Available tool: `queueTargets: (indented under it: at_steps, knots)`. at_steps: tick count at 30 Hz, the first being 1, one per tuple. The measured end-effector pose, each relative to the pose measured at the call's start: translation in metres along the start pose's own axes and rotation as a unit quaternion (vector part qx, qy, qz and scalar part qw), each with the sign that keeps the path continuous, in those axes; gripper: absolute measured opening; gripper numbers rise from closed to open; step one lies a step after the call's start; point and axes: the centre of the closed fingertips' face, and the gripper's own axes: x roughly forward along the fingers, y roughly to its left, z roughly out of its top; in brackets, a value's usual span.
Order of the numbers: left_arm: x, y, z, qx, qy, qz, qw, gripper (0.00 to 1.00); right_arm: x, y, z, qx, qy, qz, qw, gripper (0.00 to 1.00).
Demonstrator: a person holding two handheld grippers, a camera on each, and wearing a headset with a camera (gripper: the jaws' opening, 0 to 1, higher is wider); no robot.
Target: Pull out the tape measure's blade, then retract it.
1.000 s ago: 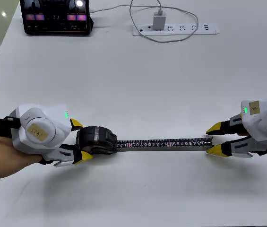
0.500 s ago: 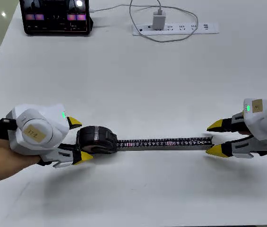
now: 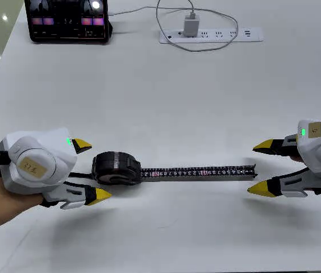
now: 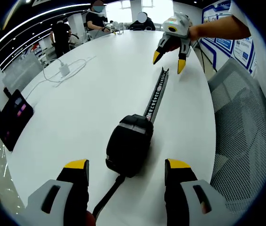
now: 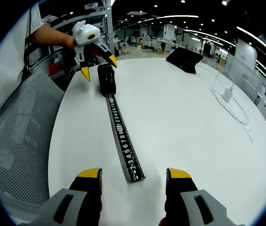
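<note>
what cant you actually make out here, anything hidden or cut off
Tape measure case: any lock switch, black on black in the left gripper view.
Blade: most numbers, too small in the head view.
Case's strap: its end, running out of sight at the left gripper view's bottom.
Tablet: its top, cut off by the head view's edge; screen content too small.

Open tabletop [image 3: 166, 108] all round the tape measure [image 3: 116, 168] and its extended blade [image 3: 197, 172]; power strip [image 3: 210, 35] and tablet [image 3: 68, 21] well back.

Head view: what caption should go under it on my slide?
Tape measure with its blade out, on the table, between the open left gripper and open right gripper.
</note>
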Motion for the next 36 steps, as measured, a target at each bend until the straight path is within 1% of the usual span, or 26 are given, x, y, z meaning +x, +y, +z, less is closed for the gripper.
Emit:
queueTargets:
  at_steps: [2,7,10,16,21,24,28,33,35,36]
  knots:
    - [-0.001,0.000,0.000,0.000,-0.001,0.003,1.0000,0.63,-0.001,0.001,0.000,0.004,-0.002,0.000,1.0000,0.55]
    - [-0.003,-0.003,0.000,-0.017,-0.011,0.002,0.9998,0.67,-0.003,0.003,0.001,0.013,-0.007,-0.007,0.9999,0.59]
    - [-0.005,-0.006,-0.004,-0.023,-0.010,-0.001,0.9997,0.68,-0.005,0.004,0.001,0.022,-0.010,-0.010,0.9997,0.60]
    - [-0.012,-0.005,-0.004,-0.042,-0.024,0.009,0.9988,0.69,-0.008,0.007,0.001,0.033,-0.015,-0.019,0.9992,0.62]
    - [-0.017,-0.005,-0.001,-0.054,-0.041,0.016,0.9975,0.70,-0.012,0.010,0.005,0.049,-0.032,-0.028,0.9979,0.63]
    - [-0.020,-0.004,-0.001,-0.063,-0.049,0.023,0.9965,0.70,-0.014,0.011,0.007,0.059,-0.043,-0.036,0.9967,0.64]
    - [-0.023,-0.007,-0.002,-0.073,-0.058,0.027,0.9953,0.70,-0.016,0.013,0.008,0.072,-0.054,-0.047,0.9948,0.66]
    - [-0.025,-0.012,-0.002,-0.084,-0.065,0.027,0.9940,0.70,-0.019,0.013,0.012,0.084,-0.067,-0.059,0.9925,0.67]
    - [-0.028,-0.015,0.001,-0.092,-0.077,0.026,0.9924,0.71,-0.019,0.015,0.012,0.088,-0.070,-0.060,0.9919,0.69]
    - [-0.028,-0.016,0.002,-0.094,-0.079,0.025,0.9921,0.71,-0.019,0.016,0.012,0.089,-0.070,-0.060,0.9917,0.69]
